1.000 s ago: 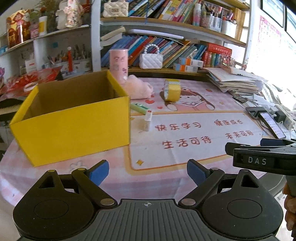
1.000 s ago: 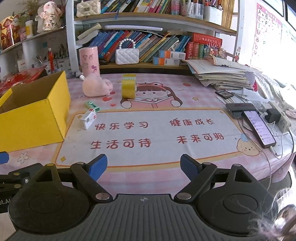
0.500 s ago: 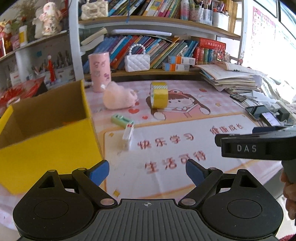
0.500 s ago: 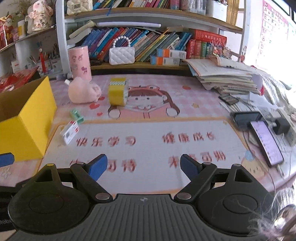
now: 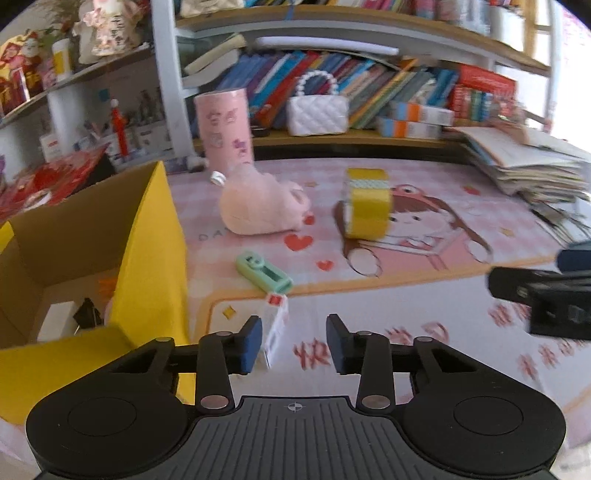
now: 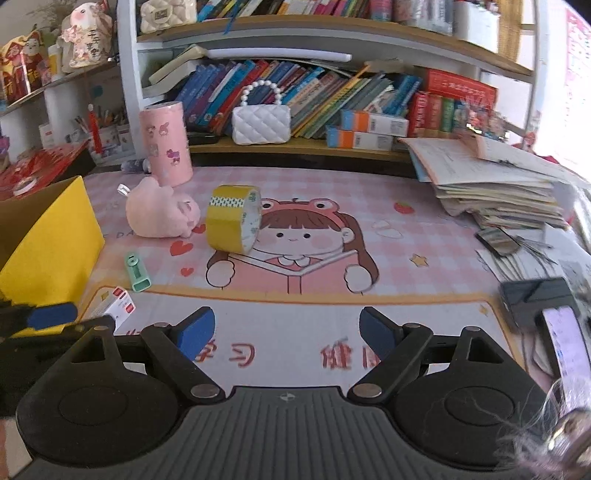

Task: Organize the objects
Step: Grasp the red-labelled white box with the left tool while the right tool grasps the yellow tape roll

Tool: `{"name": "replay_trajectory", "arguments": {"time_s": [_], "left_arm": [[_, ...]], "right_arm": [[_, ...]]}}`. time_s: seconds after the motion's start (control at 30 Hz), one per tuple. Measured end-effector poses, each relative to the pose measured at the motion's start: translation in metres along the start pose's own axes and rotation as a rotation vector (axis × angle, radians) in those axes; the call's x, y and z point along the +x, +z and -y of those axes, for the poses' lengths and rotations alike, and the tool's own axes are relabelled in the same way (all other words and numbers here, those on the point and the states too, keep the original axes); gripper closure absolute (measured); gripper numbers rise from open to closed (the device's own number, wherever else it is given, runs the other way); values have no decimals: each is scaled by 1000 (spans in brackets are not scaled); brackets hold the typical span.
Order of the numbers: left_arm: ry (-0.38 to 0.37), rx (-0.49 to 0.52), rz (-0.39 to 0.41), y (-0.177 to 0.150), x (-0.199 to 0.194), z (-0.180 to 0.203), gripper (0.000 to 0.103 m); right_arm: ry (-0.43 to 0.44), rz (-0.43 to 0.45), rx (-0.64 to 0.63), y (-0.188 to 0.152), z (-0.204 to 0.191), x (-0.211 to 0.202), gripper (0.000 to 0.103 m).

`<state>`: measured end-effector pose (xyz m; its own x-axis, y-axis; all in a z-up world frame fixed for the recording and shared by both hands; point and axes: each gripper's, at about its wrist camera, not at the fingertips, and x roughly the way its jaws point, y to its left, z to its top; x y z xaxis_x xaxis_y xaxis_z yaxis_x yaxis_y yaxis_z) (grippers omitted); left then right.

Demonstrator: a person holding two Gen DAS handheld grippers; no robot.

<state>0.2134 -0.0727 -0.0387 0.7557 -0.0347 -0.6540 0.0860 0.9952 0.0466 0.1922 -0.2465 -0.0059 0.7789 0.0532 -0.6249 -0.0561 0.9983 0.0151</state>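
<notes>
Jaws of the left gripper stand part-open around a small white box with red labels, its left pad touching the box; the right gripper gapes wide over red Chinese characters on the counter mat. Farther up-frame lie a green sharpener, a yellow tape roll and a pink plush; a yellow carton fills the left.

We note bright daylight glaring in right of both tongs, washing out that edge. Left view motion-blurred, especially the stacked paper pile; right view sharper. Fisheye bends the wooden bookshelf.
</notes>
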Motion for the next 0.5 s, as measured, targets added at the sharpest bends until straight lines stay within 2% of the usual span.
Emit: {"name": "replay_trajectory", "arguments": {"time_s": [0.1,0.33,0.4,0.47,0.5], "left_arm": [[52,-14,-15,5,20,1,69],[106,-44,-96,8,56,-1,75],[107,-56,-120,9,63,-3,79],[92,-71,-131,8,68,-4,88],[86,-66,-133,9,68,-3,90]], "right_arm": [[43,13,-17,8,5,9,18],[137,35,-41,28,10,30,18],[159,37,-42,32,9,38,18],[181,30,-47,37,7,47,18],[189,25,-51,39,6,53,18]]}}
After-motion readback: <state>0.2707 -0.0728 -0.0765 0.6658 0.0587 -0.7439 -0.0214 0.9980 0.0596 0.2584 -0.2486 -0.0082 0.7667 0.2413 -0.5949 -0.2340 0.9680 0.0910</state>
